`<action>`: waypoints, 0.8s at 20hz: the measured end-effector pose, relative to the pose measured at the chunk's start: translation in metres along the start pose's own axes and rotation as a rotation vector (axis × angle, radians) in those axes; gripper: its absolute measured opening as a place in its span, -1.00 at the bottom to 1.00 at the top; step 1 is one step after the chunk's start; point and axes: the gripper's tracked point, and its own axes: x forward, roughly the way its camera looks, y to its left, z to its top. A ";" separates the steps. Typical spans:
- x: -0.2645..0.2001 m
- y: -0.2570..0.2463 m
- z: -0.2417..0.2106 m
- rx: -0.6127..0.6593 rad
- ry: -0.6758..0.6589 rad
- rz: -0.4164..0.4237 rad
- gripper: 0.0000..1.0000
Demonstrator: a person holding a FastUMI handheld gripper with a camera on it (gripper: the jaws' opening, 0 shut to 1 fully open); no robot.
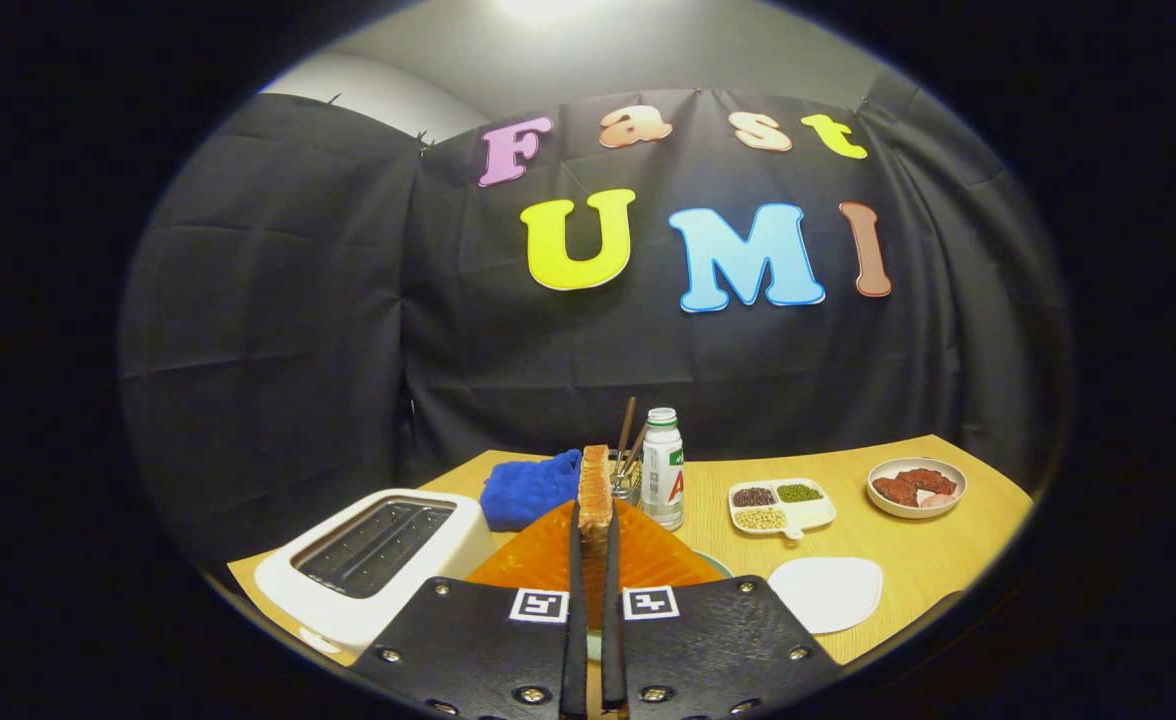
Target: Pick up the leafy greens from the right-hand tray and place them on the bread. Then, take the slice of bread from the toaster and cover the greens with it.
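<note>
The fingers (593,545) pinch the toast slice (596,492) on edge, long axis upright, held above the orange plate (538,555) just ahead, with the toaster (373,560), slots bare, off to their left on the worktop (908,560).

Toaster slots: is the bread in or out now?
Out. Both slots of the toaster look empty; the gripper is shut on the bread slice, held upright.

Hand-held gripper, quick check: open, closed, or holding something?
Hand-held gripper: closed on the slice of bread, held upright on edge between both fingers, above the orange plate.
</note>
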 end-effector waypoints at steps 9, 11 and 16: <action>0.035 0.000 -0.039 0.170 0.040 -0.017 -0.88; 0.038 0.003 -0.037 0.177 0.013 -0.034 -0.88; 0.048 0.014 -0.046 0.164 0.029 -0.005 -0.88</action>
